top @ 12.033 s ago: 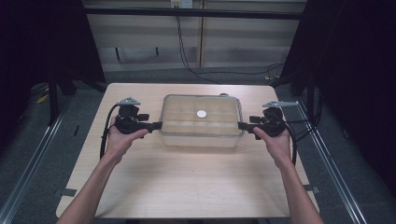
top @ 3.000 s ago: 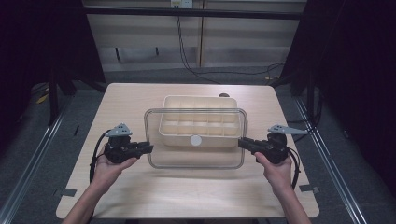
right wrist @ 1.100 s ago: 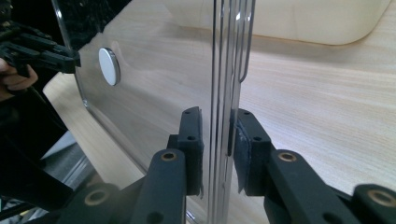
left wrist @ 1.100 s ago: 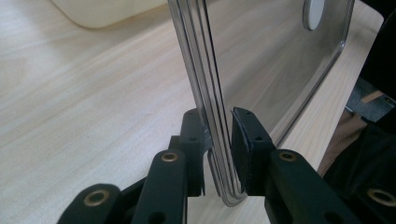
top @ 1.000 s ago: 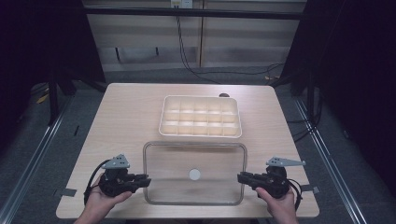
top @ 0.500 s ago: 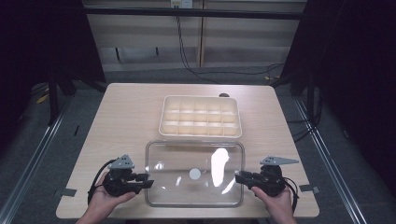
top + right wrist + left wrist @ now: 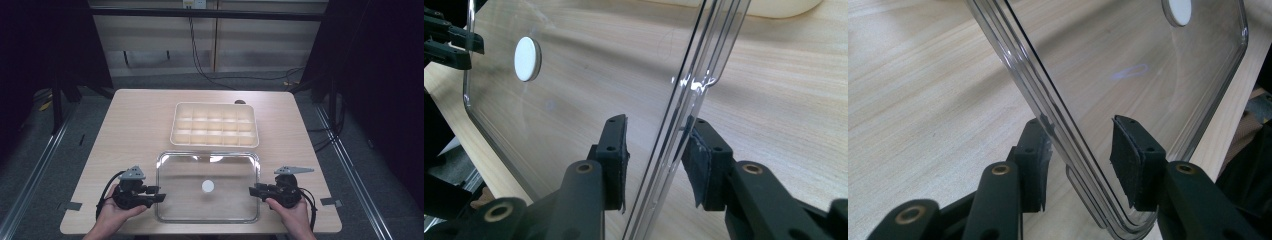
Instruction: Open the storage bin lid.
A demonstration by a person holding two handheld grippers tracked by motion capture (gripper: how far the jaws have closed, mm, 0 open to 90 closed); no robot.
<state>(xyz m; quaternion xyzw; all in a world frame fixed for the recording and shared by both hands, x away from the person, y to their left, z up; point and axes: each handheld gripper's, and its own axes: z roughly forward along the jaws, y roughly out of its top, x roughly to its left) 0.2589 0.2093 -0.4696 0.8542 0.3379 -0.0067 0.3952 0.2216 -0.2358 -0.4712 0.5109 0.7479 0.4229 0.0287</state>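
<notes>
While jaws part: both grippers have just been opening, lid edge between the pads on each side
left gripper (image 7: pixel 152 195): released, pads off the rim in left gripper view, edge of clear lid (image 7: pixel 207 186) runs through the gap
right gripper (image 7: pixel 256 190): released too, a sliver of gap either side of the rim in right gripper view, far pad very near it
lid place: flat on table (image 7: pixel 135 125) at the near edge, just in front of compartment tray (image 7: pixel 215 124), white disc (image 7: pixel 207 186) at its centre
tray: open, cells look empty, apart from the lid
step: judged set-down done, let-go under way
risk 1: pad snags the rim on pull-back, drags or flips the lid, cause is jaws not wide enough
risk 2: lid sits close to the near table edge, a nudge toward the person could tip it off
risk 3: uneven withdrawal skews the lid into the tray
</notes>
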